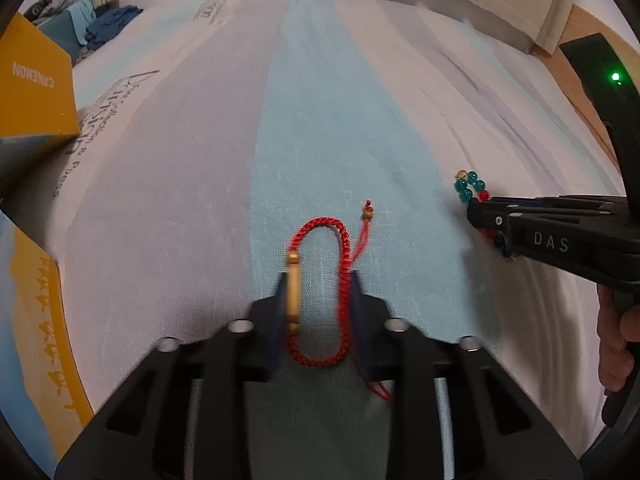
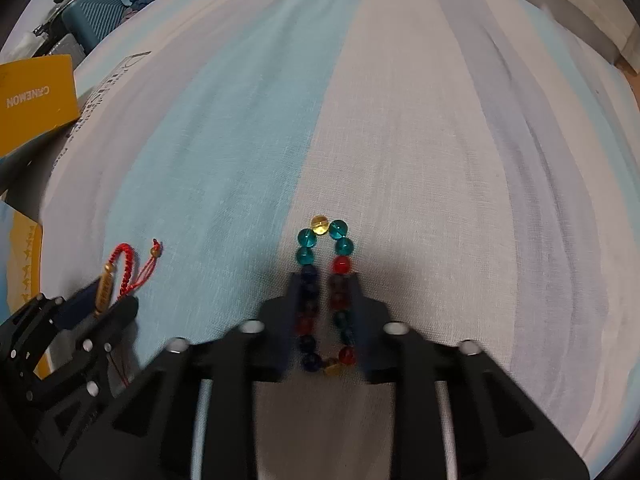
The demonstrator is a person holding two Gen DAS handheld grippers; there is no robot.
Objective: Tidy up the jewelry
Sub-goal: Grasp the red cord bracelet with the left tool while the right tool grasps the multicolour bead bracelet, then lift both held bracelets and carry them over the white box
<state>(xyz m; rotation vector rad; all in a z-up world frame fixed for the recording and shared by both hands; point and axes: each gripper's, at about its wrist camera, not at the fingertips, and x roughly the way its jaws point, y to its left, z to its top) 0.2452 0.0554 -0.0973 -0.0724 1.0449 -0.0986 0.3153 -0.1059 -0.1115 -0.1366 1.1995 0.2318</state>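
Lying on a striped pale blue and white bedsheet [image 1: 320, 120], a red braided cord bracelet with a gold tube charm [image 1: 320, 292] is squeezed between the fingers of the left gripper [image 1: 318, 280]. To its right, a multicoloured glass bead bracelet [image 2: 326, 292] is pinched lengthwise by the right gripper [image 2: 326, 280].

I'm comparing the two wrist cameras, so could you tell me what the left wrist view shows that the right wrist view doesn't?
Only the left wrist view shows the hand holding the right gripper and the full red cord bracelet between the left gripper's fingers. Only the right wrist view shows the whole bead bracelet and a teal suitcase. Both show the striped bedsheet and the yellow box.
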